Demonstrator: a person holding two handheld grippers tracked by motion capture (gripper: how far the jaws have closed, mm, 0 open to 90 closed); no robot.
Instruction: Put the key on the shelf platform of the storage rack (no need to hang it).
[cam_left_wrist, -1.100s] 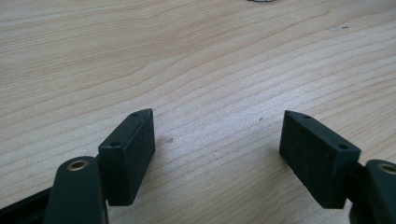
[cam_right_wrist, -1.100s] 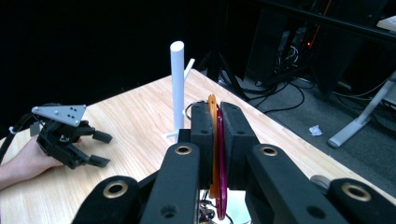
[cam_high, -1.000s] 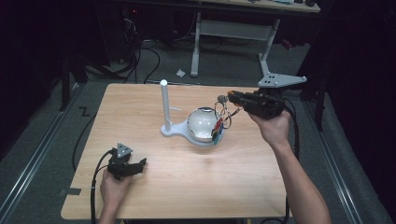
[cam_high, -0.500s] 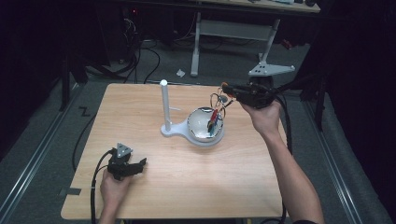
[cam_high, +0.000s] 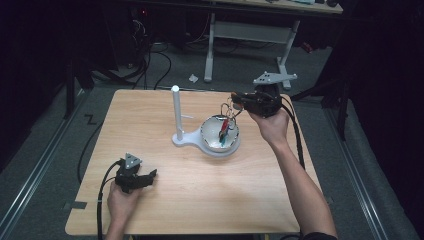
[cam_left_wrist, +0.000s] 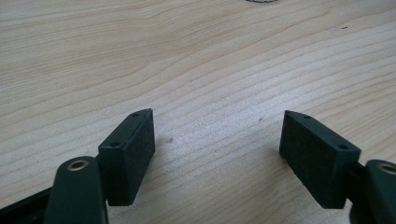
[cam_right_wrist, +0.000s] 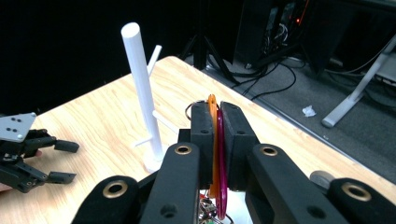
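Keys on a ring (cam_high: 226, 126), light, loose and slippery, were held by two flat tags (cam_right_wrist: 216, 140) in the shut right gripper (cam_high: 239, 101), hanging over the white bowl (cam_high: 219, 145); left gripper (cam_high: 150, 175) lay open, empty.

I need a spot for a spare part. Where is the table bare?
Bare: the far-left corner behind the post, and the near-right stretch of table below the bowl. Crowded around bowl and right gripper.

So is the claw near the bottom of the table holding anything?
No, the left claw stands wide open over the bare wooden table, with nothing between its two black pads.
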